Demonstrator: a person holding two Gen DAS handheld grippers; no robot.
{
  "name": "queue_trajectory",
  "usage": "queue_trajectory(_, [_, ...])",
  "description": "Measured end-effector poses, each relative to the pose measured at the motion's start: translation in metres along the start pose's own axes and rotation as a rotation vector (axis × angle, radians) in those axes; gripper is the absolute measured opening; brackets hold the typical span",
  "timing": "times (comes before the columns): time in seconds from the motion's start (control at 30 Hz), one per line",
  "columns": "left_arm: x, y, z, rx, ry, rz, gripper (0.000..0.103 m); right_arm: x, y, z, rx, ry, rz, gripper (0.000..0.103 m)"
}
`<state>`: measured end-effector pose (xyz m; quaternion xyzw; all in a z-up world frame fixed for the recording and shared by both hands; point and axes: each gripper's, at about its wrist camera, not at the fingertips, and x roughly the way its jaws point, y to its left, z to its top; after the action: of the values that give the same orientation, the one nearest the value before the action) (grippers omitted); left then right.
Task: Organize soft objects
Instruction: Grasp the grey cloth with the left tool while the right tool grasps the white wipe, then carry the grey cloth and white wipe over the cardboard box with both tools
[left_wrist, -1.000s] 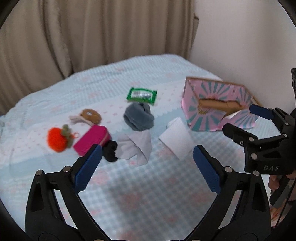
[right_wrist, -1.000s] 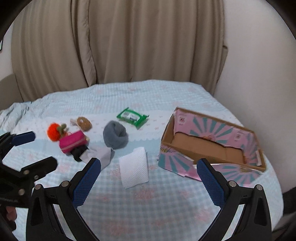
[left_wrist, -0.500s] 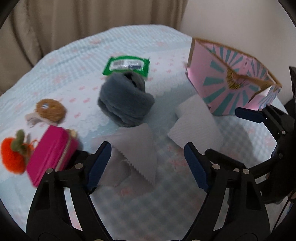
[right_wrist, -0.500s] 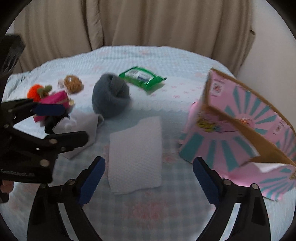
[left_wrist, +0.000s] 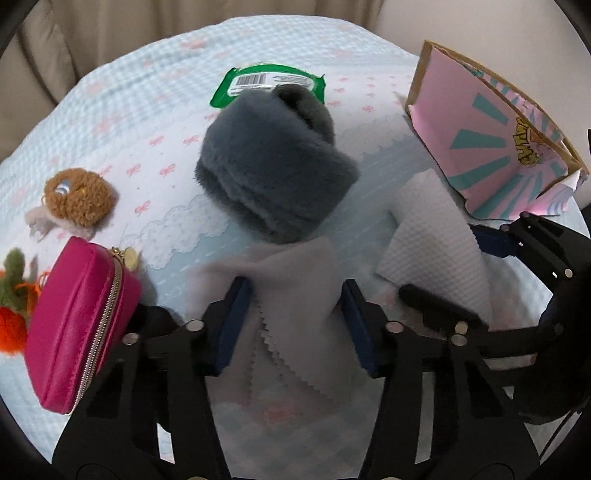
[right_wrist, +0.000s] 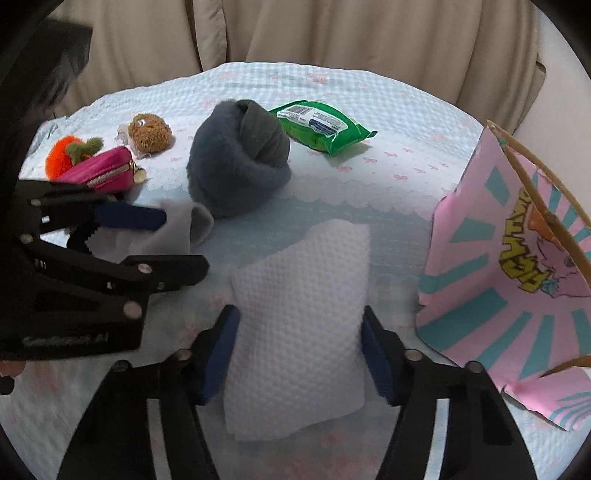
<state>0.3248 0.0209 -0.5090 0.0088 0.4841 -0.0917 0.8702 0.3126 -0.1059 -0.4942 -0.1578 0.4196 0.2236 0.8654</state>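
Observation:
My left gripper (left_wrist: 295, 325) is low on the bed with its jaws closing around a light grey cloth with zigzag edges (left_wrist: 291, 295); the cloth bunches between the pads. My right gripper (right_wrist: 299, 354) straddles a white textured towel (right_wrist: 299, 306), jaws partly closed against its sides. A rolled dark grey fleece (left_wrist: 273, 162) lies just beyond the grey cloth and also shows in the right wrist view (right_wrist: 236, 162). The pink and teal cardboard box (right_wrist: 517, 258) stands at the right, also seen from the left wrist (left_wrist: 491, 129).
A magenta zip pouch (left_wrist: 77, 325), an orange plush (right_wrist: 62, 158), a brown plush (left_wrist: 77, 203) and a green wipes pack (right_wrist: 321, 125) lie on the light blue bedspread (right_wrist: 388, 177). Beige curtains hang behind; a white wall is at the right.
Both grippers have dropped down and forward to the bed. The left jaws have narrowed around the grey cloth, the right jaws around the white towel.

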Motion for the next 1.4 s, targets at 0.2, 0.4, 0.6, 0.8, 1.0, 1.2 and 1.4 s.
queue_trajectory(0.2, [-0.001, 0.009, 0.002, -0.037, 0.005, 0.028, 0.018, 0.002, 0.008, 0.002, -0.008, -0.004, 0.002, 0.028])
queue_trajectory(0.4, [-0.011, 0.014, 0.003, -0.073, -0.015, -0.006, 0.009, -0.005, 0.011, 0.007, 0.022, -0.012, -0.018, 0.019])
queue_trajectory(0.6, [-0.035, 0.005, 0.005, -0.08, -0.053, -0.024, 0.009, -0.026, 0.009, 0.015, 0.071, -0.042, -0.03, 0.018])
queue_trajectory(0.8, [-0.08, -0.003, 0.015, -0.118, -0.095, -0.045, 0.009, -0.059, 0.004, 0.027, 0.121, -0.056, -0.041, 0.018])
queue_trajectory(1.0, [-0.155, -0.019, 0.036, -0.136, -0.159, -0.048, 0.009, -0.123, -0.005, 0.044, 0.189, -0.087, -0.073, 0.018])
queue_trajectory(1.2, [-0.221, -0.046, 0.072, -0.134, -0.199, -0.052, 0.009, -0.194, -0.021, 0.065, 0.263, -0.104, -0.109, 0.018])
queue_trajectory(1.4, [-0.264, -0.089, 0.112, -0.092, -0.258, -0.087, 0.009, -0.257, -0.06, 0.082, 0.396, -0.139, -0.116, 0.018])
